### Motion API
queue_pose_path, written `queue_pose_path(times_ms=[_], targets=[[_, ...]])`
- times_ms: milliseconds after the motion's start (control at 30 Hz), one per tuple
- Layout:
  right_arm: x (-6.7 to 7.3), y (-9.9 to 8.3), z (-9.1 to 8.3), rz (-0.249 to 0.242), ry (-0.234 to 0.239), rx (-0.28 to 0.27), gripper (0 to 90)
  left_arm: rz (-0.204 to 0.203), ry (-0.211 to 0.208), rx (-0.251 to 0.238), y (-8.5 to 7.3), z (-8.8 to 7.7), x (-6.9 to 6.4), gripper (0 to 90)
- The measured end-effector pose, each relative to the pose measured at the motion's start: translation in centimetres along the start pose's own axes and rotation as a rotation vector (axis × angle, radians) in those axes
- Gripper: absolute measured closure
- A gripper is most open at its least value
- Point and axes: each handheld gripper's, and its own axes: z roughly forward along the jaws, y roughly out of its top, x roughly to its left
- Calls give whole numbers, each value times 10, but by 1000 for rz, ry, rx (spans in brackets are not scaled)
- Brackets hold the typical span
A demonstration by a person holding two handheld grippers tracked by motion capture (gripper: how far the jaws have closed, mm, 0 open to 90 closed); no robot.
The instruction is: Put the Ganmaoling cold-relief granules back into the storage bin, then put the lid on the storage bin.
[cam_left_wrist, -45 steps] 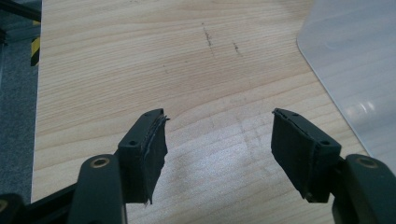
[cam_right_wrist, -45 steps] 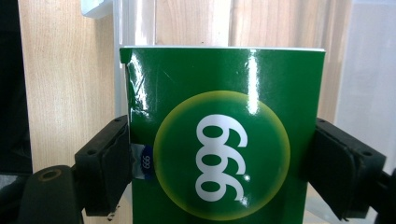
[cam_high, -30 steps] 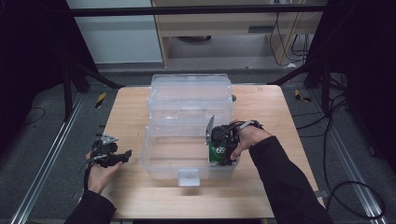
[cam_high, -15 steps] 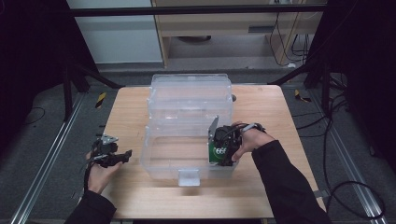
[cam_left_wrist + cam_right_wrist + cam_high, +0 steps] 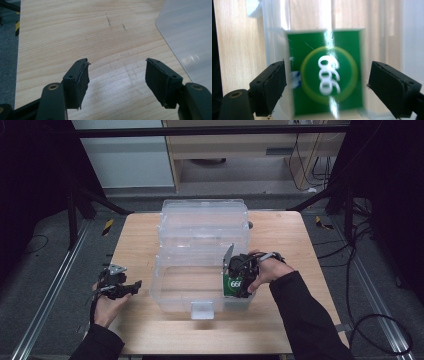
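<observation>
My right tool (image 5: 239, 281) hangs over the front right corner of the clear plastic bin (image 5: 200, 265), its jaws spread wide on either side of the green box (image 5: 325, 75) without touching it. The green box sits inside that corner of the bin, its printed face with a yellow ring and white figures turned up towards my right tool. My left tool (image 5: 122, 287) rests low over the bare wooden worktop (image 5: 75, 37) just left of the bin, jaws released and holding nothing.

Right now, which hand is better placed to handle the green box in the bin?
Right. The right gripper is open astride the green box inside the clear bin; the left gripper hangs open over bare table.
</observation>
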Motion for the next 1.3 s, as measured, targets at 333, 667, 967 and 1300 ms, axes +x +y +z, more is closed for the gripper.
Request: queue_pose_path(times_ms=[333,667,967,1300], targets=[[2,-2,-18,56,-42,-48,220,-6,-1,-16,1,-3,2,349],[17,-5,-36,118,-55,-162,328,-4,-3,-38,3,-6,1,363],[30,9,-30,132,-29,-222,344,-3,0,-52,4,-8,1,374],[36,13,-14,152,-8,-261,348,-5,-6,-63,6,-9,2,383]])
